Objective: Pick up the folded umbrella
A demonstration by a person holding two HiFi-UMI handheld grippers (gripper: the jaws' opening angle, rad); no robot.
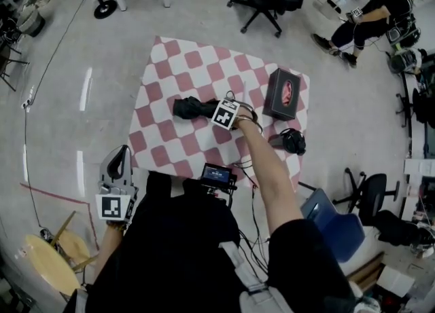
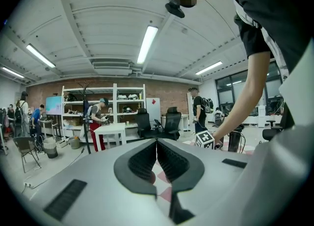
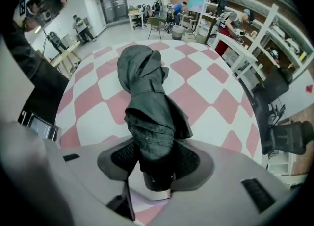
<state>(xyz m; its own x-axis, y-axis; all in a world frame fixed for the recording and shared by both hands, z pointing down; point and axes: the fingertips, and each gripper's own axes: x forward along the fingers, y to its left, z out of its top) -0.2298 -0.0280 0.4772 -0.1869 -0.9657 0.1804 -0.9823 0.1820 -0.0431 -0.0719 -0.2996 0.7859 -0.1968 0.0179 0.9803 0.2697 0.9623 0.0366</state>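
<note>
Right gripper point(image 3: 156, 160) points down on the umbrella point(image 3: 147, 97), mid-worktop point(image 3: 211, 78), jaws partway closed and pressing its near end. Left gripper point(image 2: 157, 144) hangs off the near left corner, jaws together, empty. The risk is that the hold is on loose fabric at one end, so the long body may sag or slide out. In the head view the cube point(image 1: 226, 114) hides the pads.

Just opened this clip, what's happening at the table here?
A person at the checkered table works two handheld grippers. The right gripper points down, its jaws closed on one end of the folded umbrella, which lies on the cloth, not yet lifted. The left gripper is shut and empty, held off beside the table.
</note>
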